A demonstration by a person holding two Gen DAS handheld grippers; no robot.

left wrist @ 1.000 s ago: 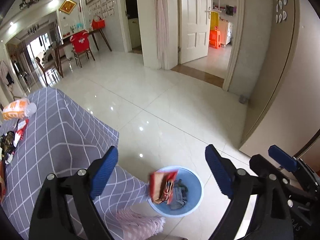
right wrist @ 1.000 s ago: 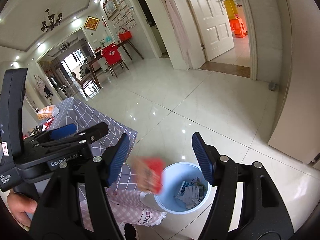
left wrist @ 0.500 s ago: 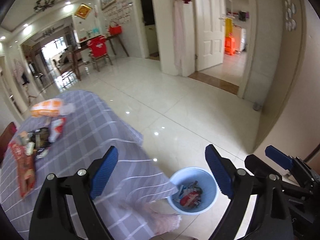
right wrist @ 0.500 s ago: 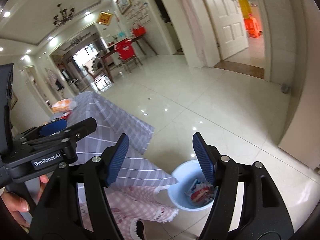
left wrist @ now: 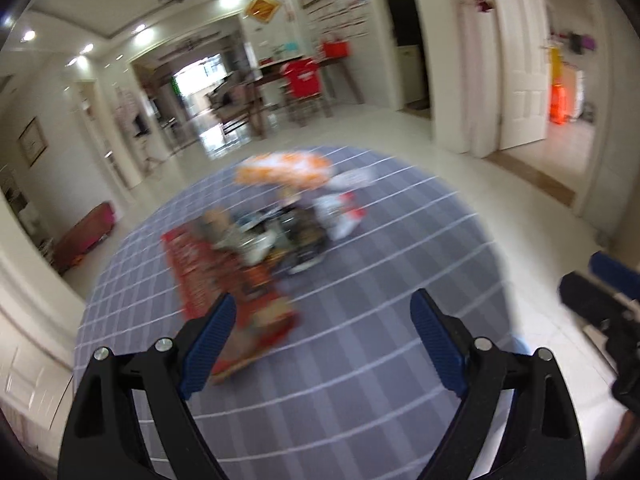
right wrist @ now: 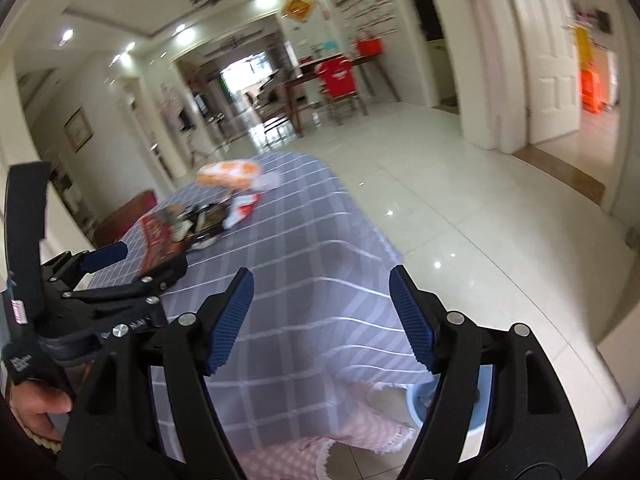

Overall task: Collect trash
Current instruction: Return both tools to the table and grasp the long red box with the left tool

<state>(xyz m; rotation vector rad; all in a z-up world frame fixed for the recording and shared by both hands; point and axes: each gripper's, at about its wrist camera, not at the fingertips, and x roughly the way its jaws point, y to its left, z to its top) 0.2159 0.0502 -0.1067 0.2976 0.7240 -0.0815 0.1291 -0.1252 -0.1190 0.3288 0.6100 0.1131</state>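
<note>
Lying flat, long red wrapper (left wrist: 224,280) pointing lengthwise toward left claw (left wrist: 324,344).

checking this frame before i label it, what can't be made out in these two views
- Pile of wrappers, left wrist view: motion blur smears it; separate pieces and print unreadable.
- Red packet, left wrist view: near end hidden behind the left gripper's fingers.
- Blue bin, right wrist view: mostly hidden behind the right gripper's fingers and the tablecloth; contents not visible.
- Orange bag, right wrist view: too small and blurred to read.
</note>
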